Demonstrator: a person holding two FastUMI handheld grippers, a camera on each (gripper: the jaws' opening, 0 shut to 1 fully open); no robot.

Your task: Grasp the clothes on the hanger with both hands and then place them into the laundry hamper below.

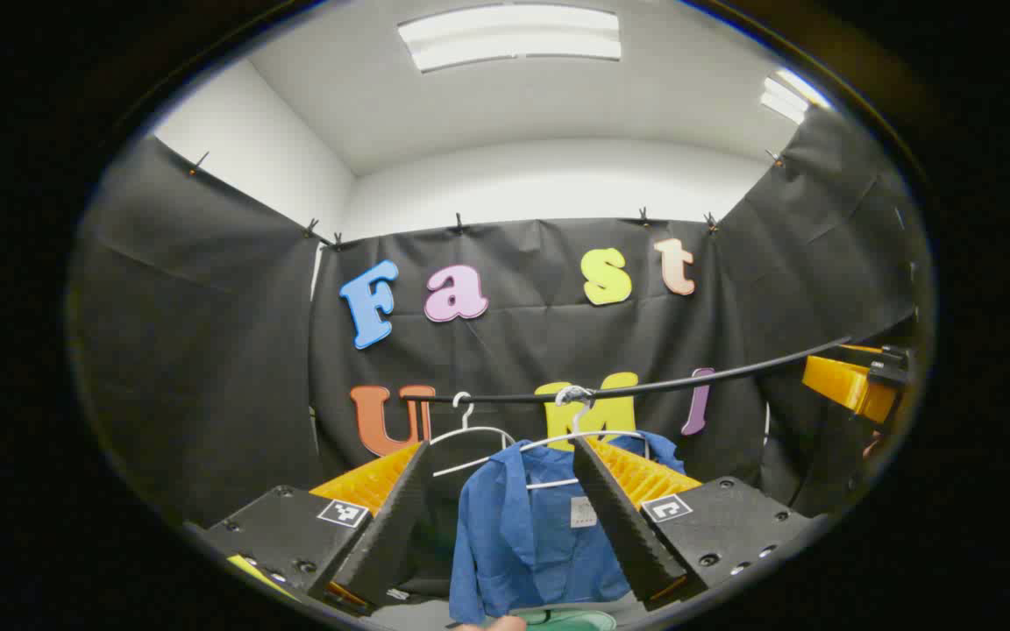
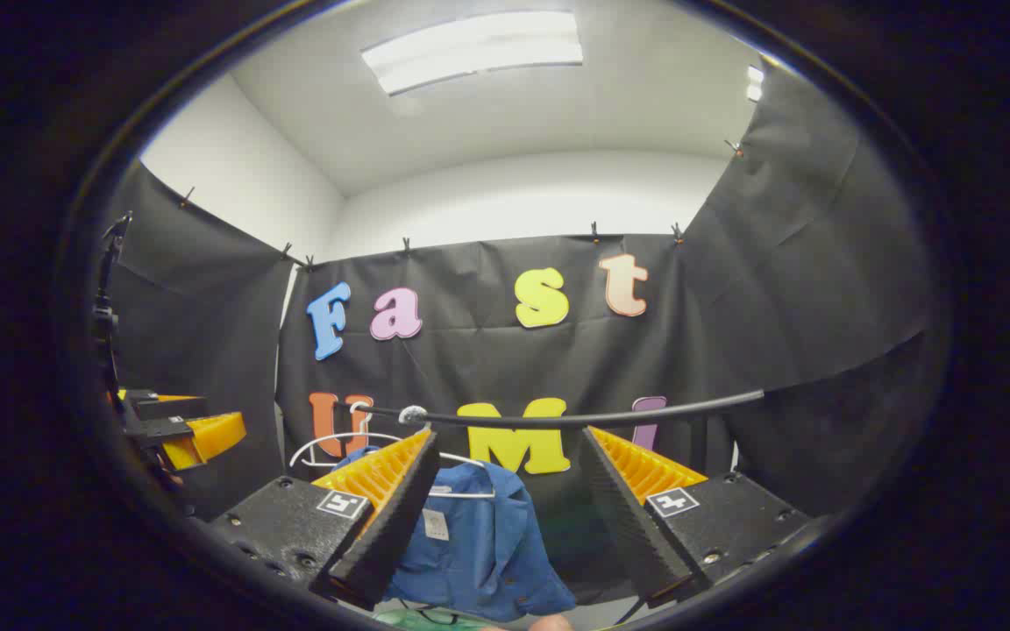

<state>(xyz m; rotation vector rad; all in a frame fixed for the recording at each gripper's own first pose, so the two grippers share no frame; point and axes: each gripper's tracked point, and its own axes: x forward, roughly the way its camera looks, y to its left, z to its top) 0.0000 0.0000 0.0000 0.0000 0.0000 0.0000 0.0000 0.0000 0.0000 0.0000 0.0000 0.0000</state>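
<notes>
A blue shirt (image 1: 527, 535) hangs on a white hanger (image 1: 558, 438) from a black rail (image 1: 645, 386). My left gripper (image 1: 505, 460) is open, its fingers framing the shirt's collar from a short way off, touching nothing. The right gripper view shows the same blue shirt (image 2: 479, 543) on the hanger (image 2: 461, 492) under the rail (image 2: 575, 419). My right gripper (image 2: 509, 443) is open too, with the shirt low and left between its fingers. A green rim, maybe the hamper (image 1: 571, 619), peeks below the shirt. The other gripper appears at the right edge (image 1: 856, 381) and at the left edge (image 2: 189, 434).
A second, bare white hanger (image 1: 470, 431) hangs on the rail left of the shirt. Black cloth walls close the booth at the back and on both sides. A fingertip (image 1: 492, 624) shows at the bottom edge.
</notes>
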